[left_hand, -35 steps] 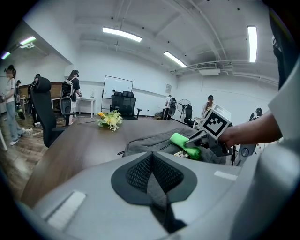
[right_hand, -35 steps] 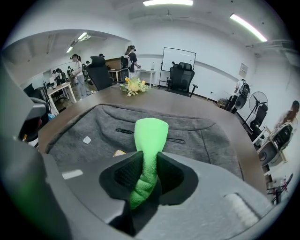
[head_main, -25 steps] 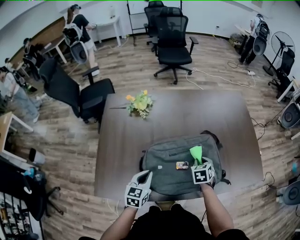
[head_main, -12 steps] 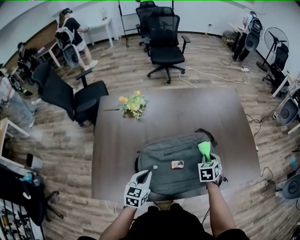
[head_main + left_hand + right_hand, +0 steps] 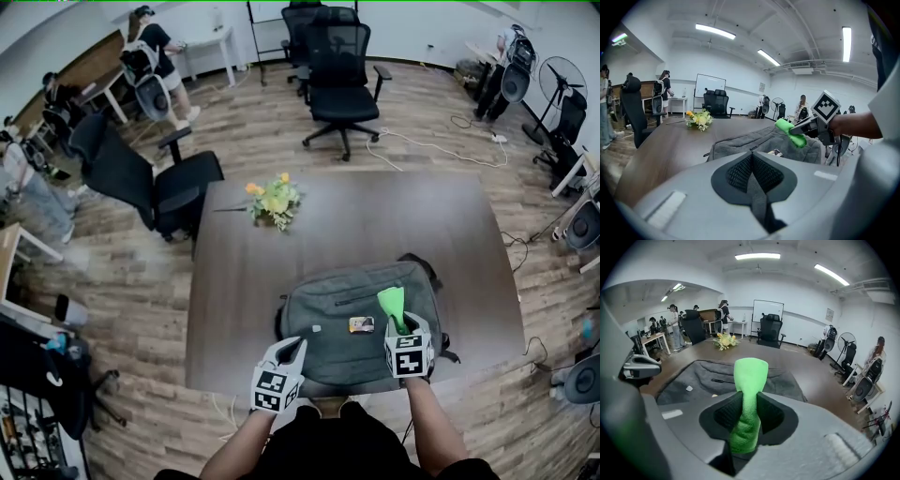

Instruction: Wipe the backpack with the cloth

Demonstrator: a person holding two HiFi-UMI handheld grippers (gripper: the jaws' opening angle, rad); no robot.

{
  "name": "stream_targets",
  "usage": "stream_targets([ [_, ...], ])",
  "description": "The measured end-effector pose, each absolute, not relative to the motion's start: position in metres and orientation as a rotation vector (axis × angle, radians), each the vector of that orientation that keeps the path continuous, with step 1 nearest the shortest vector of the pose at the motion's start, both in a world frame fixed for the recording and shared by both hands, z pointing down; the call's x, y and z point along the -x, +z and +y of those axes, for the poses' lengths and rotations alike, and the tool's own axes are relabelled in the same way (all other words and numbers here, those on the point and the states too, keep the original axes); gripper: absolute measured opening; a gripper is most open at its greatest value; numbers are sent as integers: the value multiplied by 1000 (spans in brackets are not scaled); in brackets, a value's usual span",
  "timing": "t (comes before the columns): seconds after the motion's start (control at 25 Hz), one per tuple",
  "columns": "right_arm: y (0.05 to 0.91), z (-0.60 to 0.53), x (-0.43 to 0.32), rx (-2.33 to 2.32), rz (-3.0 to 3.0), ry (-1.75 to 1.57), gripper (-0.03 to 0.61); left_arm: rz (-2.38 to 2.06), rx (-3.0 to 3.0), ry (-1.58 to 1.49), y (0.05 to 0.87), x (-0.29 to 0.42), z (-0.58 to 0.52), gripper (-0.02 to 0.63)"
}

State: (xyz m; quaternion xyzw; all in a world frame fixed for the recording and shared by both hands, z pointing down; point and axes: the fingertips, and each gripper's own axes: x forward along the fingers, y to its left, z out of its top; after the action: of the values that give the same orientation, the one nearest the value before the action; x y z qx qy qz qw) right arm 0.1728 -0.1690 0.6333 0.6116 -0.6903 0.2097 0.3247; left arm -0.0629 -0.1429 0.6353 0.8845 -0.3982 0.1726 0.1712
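left gripper: white hand-held left gripper, jaws closed together, nothing between them. It sits at the bag's near-left edge, likely parked clear of the wipe path or ready to steady the bag. Can't tell if it touches.
right gripper: white hand-held right gripper is clamped on the cloth, over the bag's right side.
cloth: bright green bunched microfibre cloth sticks out past the jaws, so fabric rather than plastic meets the bag. Contact unclear.
backpack: grey fabric backpack lies flat, front panel up, at the near edge of the dark brown wooden table, in reach of both grippers.
far: yellow flower bunch sits well apart from the bag.
step: wipe looks under way, left half likely pending.
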Motion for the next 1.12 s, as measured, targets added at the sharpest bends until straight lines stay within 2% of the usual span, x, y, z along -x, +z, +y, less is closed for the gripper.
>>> stream_targets([
  [0.56,649,-154,-17,-1266,-2094,708,97,-1282,-2368,495,650,124,-120,18],
  [1.12,680,-117,58,-1031,-2142,834,95,-1314,-2307,517,660,153,-104,18],
])
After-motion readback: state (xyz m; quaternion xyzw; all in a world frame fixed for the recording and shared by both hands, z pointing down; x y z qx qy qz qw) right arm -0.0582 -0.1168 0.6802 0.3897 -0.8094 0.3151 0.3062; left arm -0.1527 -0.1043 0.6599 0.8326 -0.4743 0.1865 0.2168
